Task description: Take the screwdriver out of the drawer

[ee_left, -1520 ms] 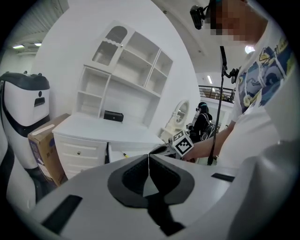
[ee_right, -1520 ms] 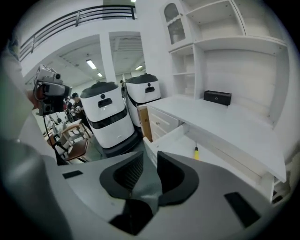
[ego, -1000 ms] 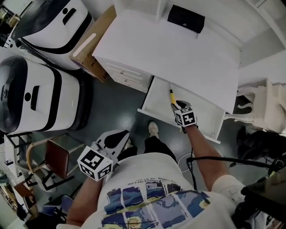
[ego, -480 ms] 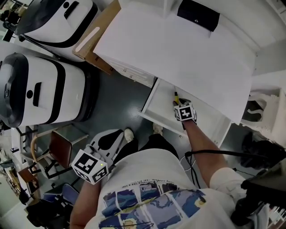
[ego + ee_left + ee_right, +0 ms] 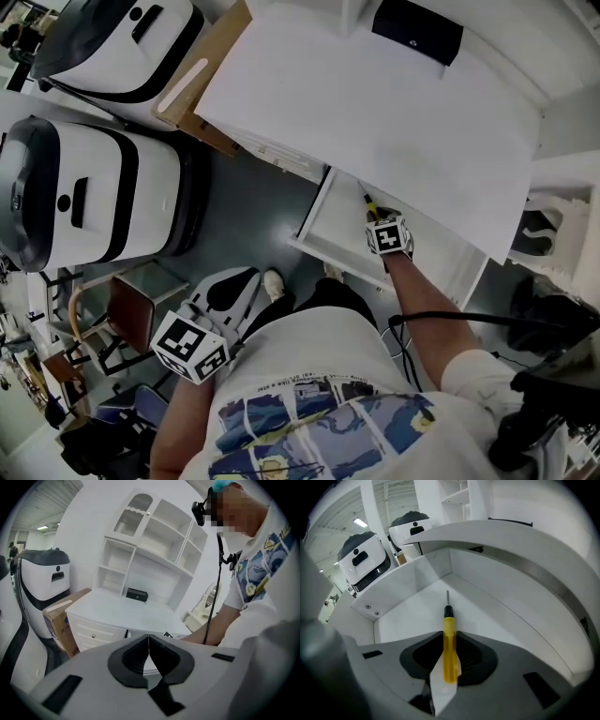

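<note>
The yellow-handled screwdriver [image 5: 448, 620], with its black collar and thin metal shaft, lies flat on the floor of the pulled-out white drawer [image 5: 408, 616], tip toward the back corner. The right gripper [image 5: 450, 637] reaches down into that drawer. Its jaws are closing with the handle between them (both dark pads already touch its sides). The drawer stands open beneath the white desk [image 5: 375, 122], on whose top sits a small black box [image 5: 417, 31]. A brown cardboard box [image 5: 202, 84] stands beside the desk. The left gripper [image 5: 148, 645] is well apart from the drawer, jaws pressed together on nothing.
</note>
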`<action>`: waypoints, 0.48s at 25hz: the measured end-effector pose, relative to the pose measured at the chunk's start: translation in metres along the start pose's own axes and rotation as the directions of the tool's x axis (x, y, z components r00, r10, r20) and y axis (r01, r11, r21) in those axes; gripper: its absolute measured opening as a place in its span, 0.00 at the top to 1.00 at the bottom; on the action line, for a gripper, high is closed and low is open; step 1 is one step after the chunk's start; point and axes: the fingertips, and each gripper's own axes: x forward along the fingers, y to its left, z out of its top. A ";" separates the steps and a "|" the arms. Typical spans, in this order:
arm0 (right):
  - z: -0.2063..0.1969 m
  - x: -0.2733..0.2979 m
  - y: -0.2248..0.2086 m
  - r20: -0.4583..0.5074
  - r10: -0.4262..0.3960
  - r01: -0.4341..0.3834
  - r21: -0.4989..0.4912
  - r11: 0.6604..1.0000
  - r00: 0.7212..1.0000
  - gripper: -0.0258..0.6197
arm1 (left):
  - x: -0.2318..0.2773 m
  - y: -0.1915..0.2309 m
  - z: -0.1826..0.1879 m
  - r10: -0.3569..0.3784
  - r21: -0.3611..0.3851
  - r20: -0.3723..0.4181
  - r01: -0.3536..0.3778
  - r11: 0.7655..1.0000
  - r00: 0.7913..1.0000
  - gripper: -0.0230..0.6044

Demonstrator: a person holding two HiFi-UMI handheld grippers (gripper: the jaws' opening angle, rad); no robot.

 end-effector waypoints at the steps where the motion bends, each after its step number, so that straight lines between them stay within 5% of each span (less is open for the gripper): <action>1: -0.001 0.000 -0.001 -0.007 -0.002 0.002 0.007 1.000 1.000 0.80 | 0.000 0.001 0.002 -0.004 0.002 0.002 0.004 1.000 1.000 0.94; 12: 0.001 -0.029 0.004 -0.023 -0.025 0.025 0.033 0.999 0.999 0.80 | -0.012 0.005 0.005 -0.074 0.031 0.032 0.073 0.997 0.997 0.94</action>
